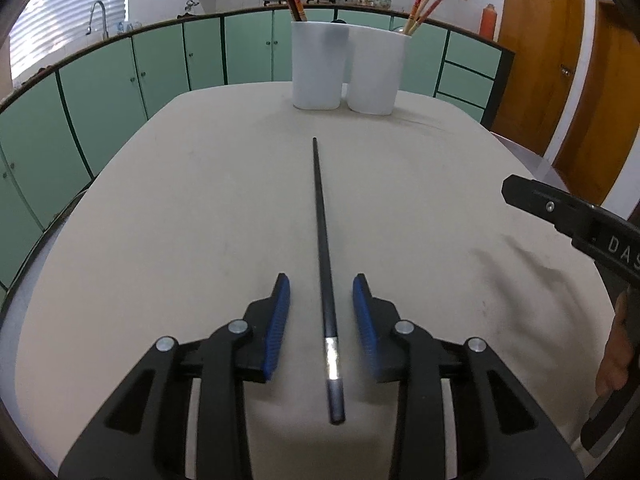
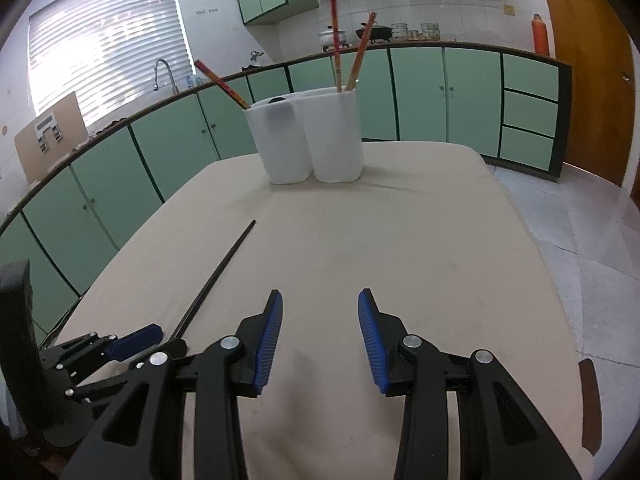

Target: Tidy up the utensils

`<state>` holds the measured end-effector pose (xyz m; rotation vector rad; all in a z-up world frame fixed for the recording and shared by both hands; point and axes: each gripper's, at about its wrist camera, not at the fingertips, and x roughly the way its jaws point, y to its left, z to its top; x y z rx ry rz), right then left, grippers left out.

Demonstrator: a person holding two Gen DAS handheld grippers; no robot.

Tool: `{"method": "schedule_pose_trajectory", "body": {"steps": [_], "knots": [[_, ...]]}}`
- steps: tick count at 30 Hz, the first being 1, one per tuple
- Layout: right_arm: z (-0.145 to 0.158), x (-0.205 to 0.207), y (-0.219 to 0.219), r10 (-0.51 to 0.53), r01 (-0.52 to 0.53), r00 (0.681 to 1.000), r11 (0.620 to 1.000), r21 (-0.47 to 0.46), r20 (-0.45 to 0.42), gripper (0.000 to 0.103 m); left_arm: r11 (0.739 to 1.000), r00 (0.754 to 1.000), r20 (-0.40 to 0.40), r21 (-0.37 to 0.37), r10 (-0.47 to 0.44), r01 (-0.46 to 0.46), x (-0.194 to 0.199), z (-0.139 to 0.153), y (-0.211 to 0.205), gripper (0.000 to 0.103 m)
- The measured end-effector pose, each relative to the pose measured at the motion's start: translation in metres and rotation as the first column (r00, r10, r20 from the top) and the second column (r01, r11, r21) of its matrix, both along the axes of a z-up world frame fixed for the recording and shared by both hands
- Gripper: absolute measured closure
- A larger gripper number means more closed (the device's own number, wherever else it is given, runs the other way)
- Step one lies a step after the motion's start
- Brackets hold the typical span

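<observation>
Left tool [image 1: 321, 304]: jaws standing partly apart, straddling the thick end of a black chopstick [image 1: 322, 248] that is lying flat on the beige tabletop [image 1: 160, 220]; the blue pads appear not to be touching it. Right tool [image 2: 320, 312]: jaws standing apart, holding nothing, hovering over bare cloth. Two white holders [image 1: 318, 66] [image 1: 378, 70] are standing side by side at the far edge, containing red and wooden chopsticks [image 1: 422, 4].

The cloth-covered table [image 2: 400, 240] lies bare between the grippers and two white cups [image 2: 308, 140] at its far edge. A black chopstick [image 1: 322, 240] lies lengthwise across the left side; red chopsticks [image 2: 336, 48] jut above the cups.
</observation>
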<state>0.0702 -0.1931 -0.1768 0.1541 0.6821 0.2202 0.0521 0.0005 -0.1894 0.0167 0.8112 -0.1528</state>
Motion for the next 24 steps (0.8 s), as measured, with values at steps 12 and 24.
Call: {"method": "schedule_pose_trajectory", "body": {"steps": [12,24], "knots": [[-0.007,0.006,-0.002,-0.004,0.004,1.0,1.0,0.004,-0.018,0.064,0.995,0.998,-0.055,-0.098,0.007,-0.012,0.043,0.0,-0.002,0.097],[-0.008,0.004,-0.004,-0.007,0.008,1.0,1.0,0.021,-0.014,0.064,0.998,0.999,-0.049,-0.067,-0.008,0.005,0.004,0.003,0.004,0.064]]}}
